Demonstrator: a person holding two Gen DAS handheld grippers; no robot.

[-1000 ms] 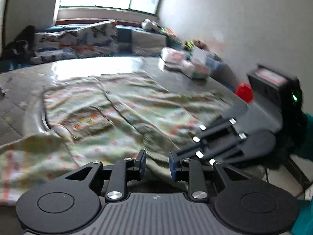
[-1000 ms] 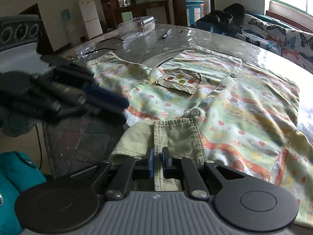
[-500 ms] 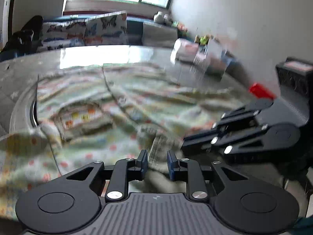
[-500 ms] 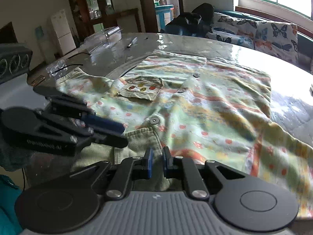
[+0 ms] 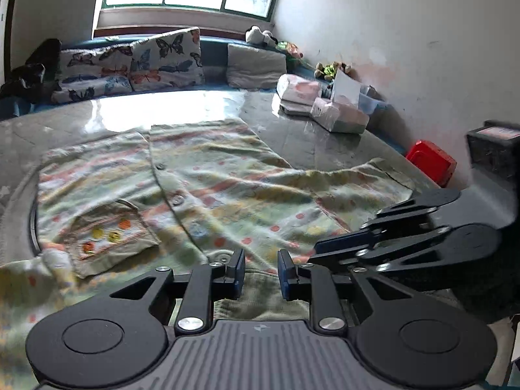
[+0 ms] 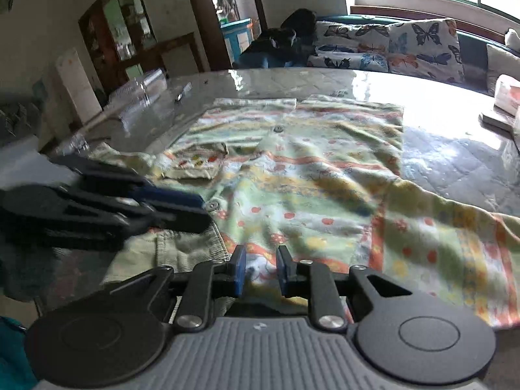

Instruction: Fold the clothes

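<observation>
Facing you, a soft, wrinkled printed shirt (image 5: 227, 188) sprawls across the glossy table (image 5: 325, 136); your left gripper (image 5: 260, 273) and right gripper (image 6: 258, 269) hover spread over its ribbed collar (image 5: 260, 295).

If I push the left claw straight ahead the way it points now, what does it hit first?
Most likely the shirt itself: the left claw sits open, low over the corduroy collar, so it would meet the buttoned front just past it. Depth is unclear; the right claw lies off to the side.
</observation>
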